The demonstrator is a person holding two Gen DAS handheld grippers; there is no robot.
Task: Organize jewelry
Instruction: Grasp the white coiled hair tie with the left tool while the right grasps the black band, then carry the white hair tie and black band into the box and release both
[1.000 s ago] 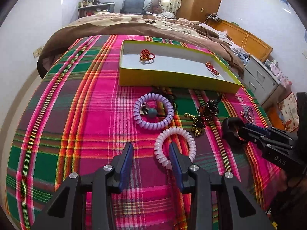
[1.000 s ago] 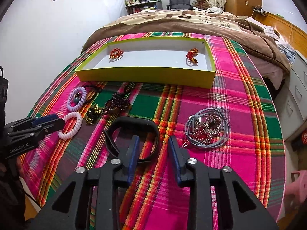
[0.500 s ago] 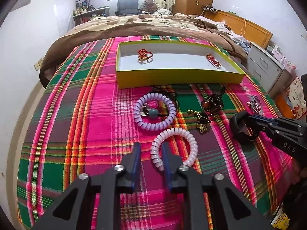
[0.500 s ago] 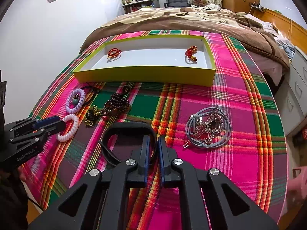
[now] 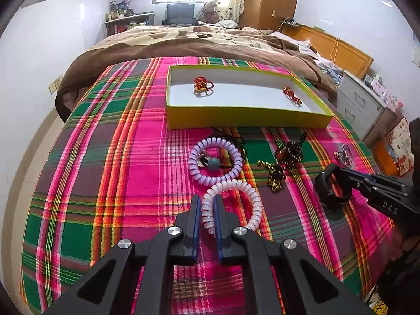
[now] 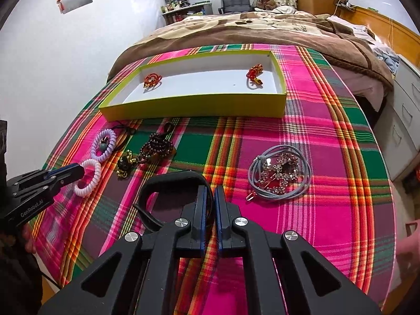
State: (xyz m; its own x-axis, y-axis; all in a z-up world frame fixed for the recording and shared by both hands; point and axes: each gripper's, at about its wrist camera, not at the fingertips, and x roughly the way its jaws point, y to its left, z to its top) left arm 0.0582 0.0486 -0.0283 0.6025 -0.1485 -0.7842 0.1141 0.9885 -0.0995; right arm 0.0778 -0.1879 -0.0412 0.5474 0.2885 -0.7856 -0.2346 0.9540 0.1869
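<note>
Jewelry laid out on a plaid bedspread (image 5: 110, 157), with both hand-held grippers clenched on a piece each. Left gripper (image 5: 207, 211): its blue pads pinch the near arc of a pale pink spiral coil bracelet (image 5: 252, 197), whose loop extends ahead and to the right of the fingers. Right gripper (image 6: 211, 204): its pads are clamped on the right side of a black band bracelet (image 6: 170, 179), the open loop lying ahead and to the left of the fingers. Handling, as judged: the coil is light, springy and smooth, so a pinch across one arc should hold, though it will stretch and dangle when lifted; the black band looks stiffer and should keep its shape, and its thin wall gives the pads little to bite on. Ahead of both grippers, well beyond the loose pieces, stands a shallow yellow-green box (image 6: 194, 103) with a white floor, holding a red-and-gold knotted ornament (image 6: 151, 79) near its left end and a second red knotted piece (image 6: 254, 74) near its right end; the middle is bare. Between grippers and box lie a lilac coil bracelet (image 5: 216, 160) around a teal bead, a gold chain (image 5: 273, 174), a dark bead string (image 6: 157, 148), and a grey cord with a rhinestone pendant (image 6: 279, 174).
</note>
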